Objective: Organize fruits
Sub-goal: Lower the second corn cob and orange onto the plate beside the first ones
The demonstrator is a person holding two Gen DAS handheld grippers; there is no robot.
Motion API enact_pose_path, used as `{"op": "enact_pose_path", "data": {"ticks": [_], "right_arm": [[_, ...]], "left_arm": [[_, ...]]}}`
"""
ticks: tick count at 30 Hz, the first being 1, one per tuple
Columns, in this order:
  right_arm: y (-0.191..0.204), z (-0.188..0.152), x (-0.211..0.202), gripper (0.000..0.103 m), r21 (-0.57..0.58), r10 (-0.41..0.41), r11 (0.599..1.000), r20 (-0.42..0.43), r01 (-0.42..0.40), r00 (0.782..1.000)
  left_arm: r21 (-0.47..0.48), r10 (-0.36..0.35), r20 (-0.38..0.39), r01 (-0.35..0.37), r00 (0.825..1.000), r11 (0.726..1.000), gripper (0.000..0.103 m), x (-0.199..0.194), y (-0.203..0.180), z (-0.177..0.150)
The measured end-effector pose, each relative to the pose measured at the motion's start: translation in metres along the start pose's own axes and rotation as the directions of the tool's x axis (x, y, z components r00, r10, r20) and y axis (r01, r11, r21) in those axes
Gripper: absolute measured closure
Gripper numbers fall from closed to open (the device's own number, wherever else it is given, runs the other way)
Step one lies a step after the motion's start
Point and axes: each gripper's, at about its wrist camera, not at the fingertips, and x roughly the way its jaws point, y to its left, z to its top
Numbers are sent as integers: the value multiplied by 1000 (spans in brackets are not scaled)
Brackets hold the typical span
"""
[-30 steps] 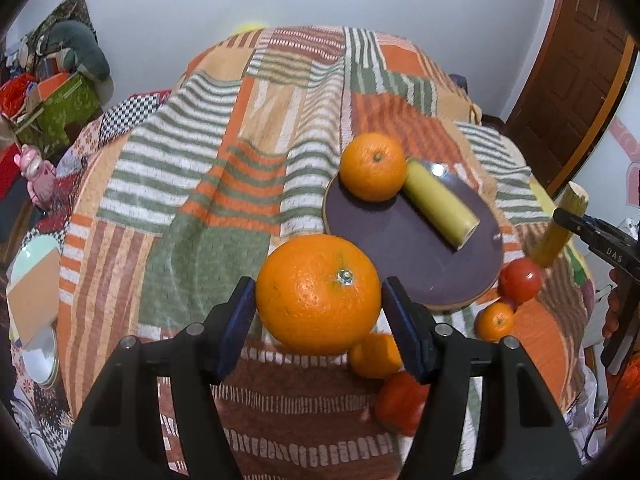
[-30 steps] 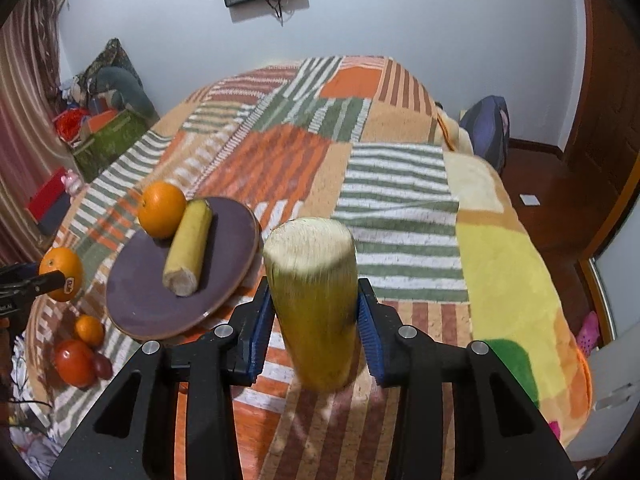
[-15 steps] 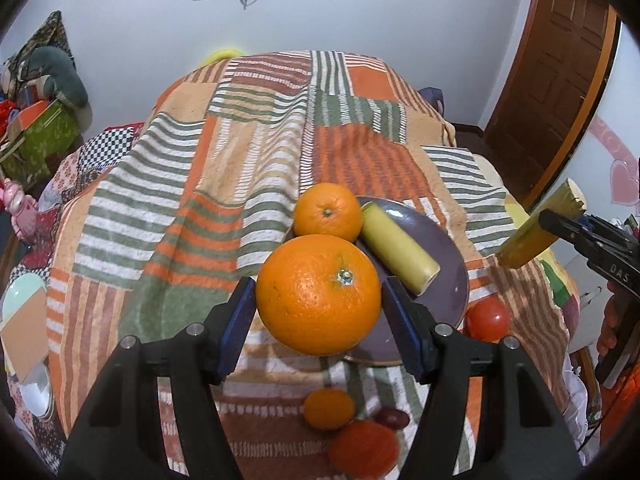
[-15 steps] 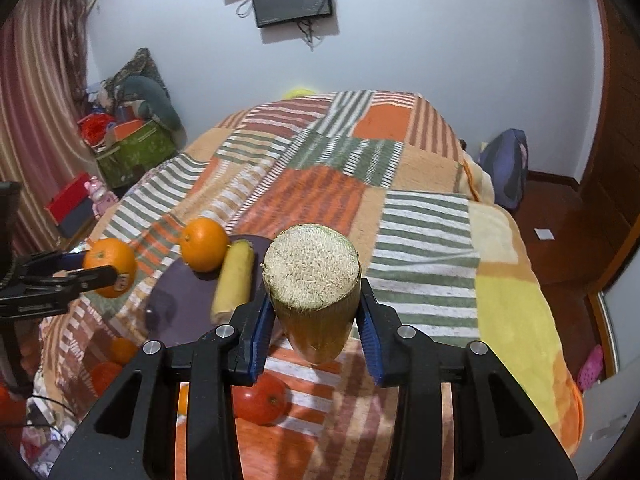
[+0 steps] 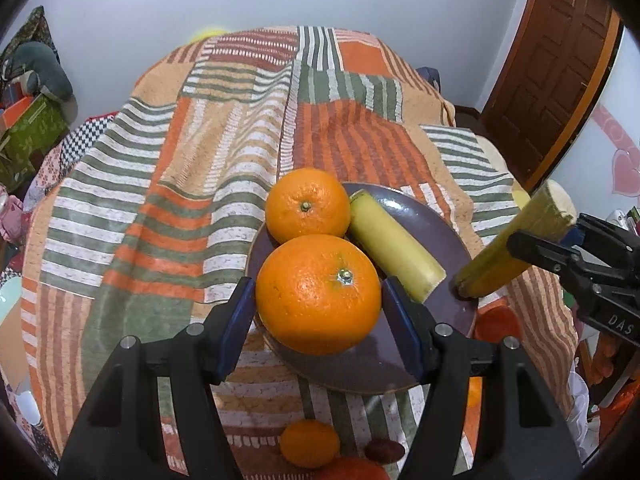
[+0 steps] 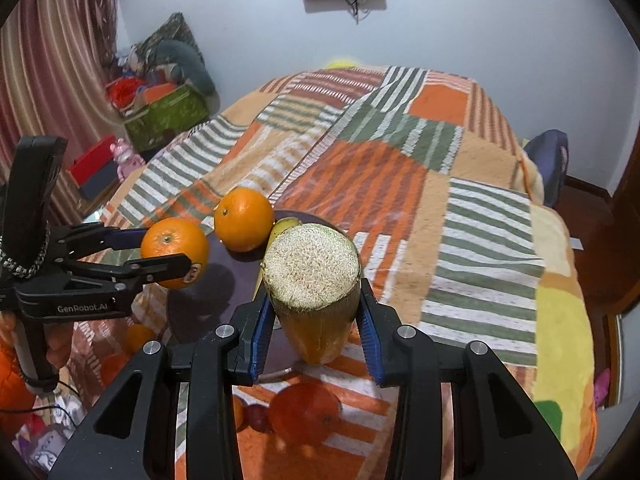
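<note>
Over the purple plate on the bed, we had both hands loaded. Our left gripper had its fingers clamped on a big orange, hanging just above the plate's near side. Our right gripper squeezed a yellow cane-like stalk, lower end touching the plate's right edge. Another orange and a second stalk piece were already lying there. The worry: that plate sat on soft blanket, so pressing the edge could tip it and send round fruit rolling off.
</note>
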Motion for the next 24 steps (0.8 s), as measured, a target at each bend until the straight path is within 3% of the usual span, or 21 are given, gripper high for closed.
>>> {"op": "enact_pose_path", "data": {"ticks": [8, 24], "right_arm": [[-1, 16, 24, 67, 3, 12, 1000, -21, -12, 1000], [-5, 37, 66, 68, 15, 22, 1000, -63, -21, 998]], "left_arm": [[9, -21, -51, 22, 998, 1000, 39, 23, -4, 3], [55, -42, -70, 46, 997, 997, 39, 42, -18, 12]]}}
